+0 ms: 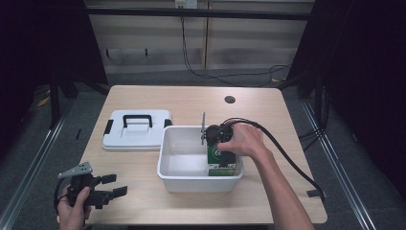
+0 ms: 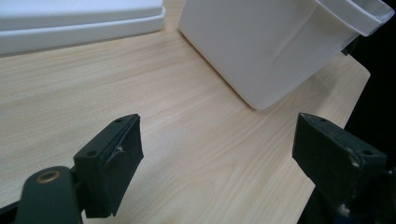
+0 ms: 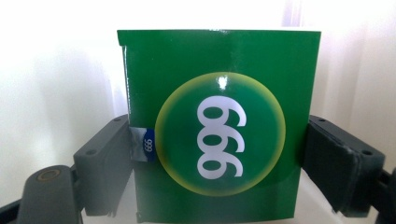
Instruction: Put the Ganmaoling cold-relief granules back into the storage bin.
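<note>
A pale wooden table [image 1: 158, 103] carries a white rectangular plastic tub [image 1: 184, 179], and flat on the wood just to the tub's left lies a white plastic lid with a black carrying handle [image 1: 136, 129]. The right hand [image 1: 245, 140] reaches over the tub's far right corner, holding the right gripper [image 3: 217, 154] down inside it; the jaws pinch a glossy green cardboard box printed with white digits in a yellow-rimmed circle [image 3: 219, 126] — one jaw pressed to each side face. In the high view the box [image 1: 216, 154] stands upright against the tub's right wall. Near the table's front left corner the left hand [image 1: 74, 208] holds the left gripper [image 2: 217, 154] low over bare wood, jaws spread wide, gripping nothing — aimed toward the tub's outer wall [image 2: 261, 46].
</note>
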The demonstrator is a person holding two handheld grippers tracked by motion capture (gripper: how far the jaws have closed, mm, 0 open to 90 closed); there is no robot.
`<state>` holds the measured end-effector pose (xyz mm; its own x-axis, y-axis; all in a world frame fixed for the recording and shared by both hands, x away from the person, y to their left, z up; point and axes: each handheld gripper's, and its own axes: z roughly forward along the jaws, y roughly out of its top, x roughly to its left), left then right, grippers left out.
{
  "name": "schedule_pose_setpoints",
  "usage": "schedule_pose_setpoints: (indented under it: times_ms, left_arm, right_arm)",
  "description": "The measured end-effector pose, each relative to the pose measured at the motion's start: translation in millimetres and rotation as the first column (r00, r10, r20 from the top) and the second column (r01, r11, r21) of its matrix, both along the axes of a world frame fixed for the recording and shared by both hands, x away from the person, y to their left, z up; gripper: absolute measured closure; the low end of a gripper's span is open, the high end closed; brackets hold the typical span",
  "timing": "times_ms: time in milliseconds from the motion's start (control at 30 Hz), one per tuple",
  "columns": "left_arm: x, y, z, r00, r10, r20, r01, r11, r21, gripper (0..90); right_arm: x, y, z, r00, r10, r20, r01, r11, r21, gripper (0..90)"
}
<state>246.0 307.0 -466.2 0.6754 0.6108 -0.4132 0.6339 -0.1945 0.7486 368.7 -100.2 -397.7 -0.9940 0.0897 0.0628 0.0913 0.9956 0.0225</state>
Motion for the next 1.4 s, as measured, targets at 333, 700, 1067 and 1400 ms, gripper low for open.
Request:
schedule_pose_setpoints:
  times_ms: [333, 700, 1067, 1400]
  left_arm:
    - [0.1, -0.2, -0.2, 1.0000, 0.000, -0.002, 0.000, 1.0000, 0.000, 16.1]
    - [0.1, 0.0, -0.1, 1.0000, 0.001, -0.001, -0.001, 1.0000, 0.000, 16.1]
    - [0.1, 0.0, -0.1, 1.0000, 0.007, 0.000, -0.007, 1.0000, 0.005, 16.2]
    - [0.3, -0.1, -0.3, 1.0000, 0.007, -0.002, -0.007, 0.9999, 0.009, 16.2]
  right_arm:
    - [-0.5, -3.9, -4.7, 1.0000, -0.003, -0.001, 0.003, 1.0000, 0.006, 15.2]
    - [-0.6, -3.1, -5.6, 0.9999, -0.011, -0.008, 0.011, 0.9999, -0.004, 14.3]
    - [-0.9, -12.0, 3.9, 0.9983, -0.058, 0.000, 0.058, 0.9957, 0.072, 13.5]
    - [-5.5, -31.8, 11.2, 0.9955, -0.095, 0.001, 0.093, 0.9774, 0.190, 13.6]
